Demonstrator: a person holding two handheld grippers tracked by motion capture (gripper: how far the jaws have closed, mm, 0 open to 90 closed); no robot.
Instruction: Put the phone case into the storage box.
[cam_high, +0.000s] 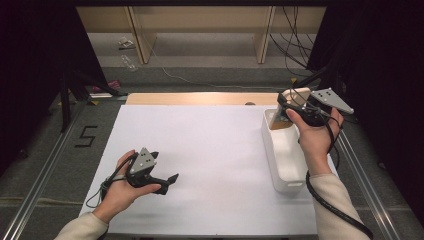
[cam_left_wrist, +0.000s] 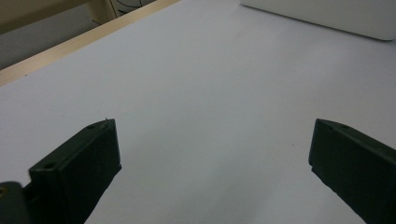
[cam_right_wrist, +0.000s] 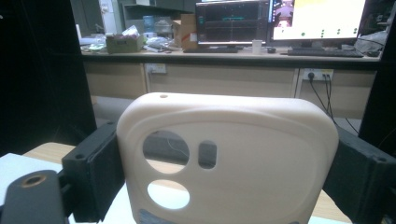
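There, at the far right of the table (cam_high: 200, 150), my right gripper (cam_high: 289, 111) was clamped on a cream plastic case (cam_right_wrist: 229, 158), one black jaw pressed against each of its side edges. In the right gripper view the case stood upright between the jaws, its rounded top edge uppermost, with two round cut-outs and a small oblong slot on its left half. From the high view I held it above the far end of the white bin (cam_high: 285, 160), its lower part dipping toward the bin's mouth; whether it touched the rim I could not tell. My right hand (cam_high: 316, 134) hung over the bin's middle, the cable trailing back along my sleeve.

My left gripper (cam_high: 167, 181) hovered low over the near left part of the white sheet, well apart from the case and the bin. Its jaws stood wide, nothing between them but bare table, and the bin's corner (cam_left_wrist: 327, 16) showed far ahead.
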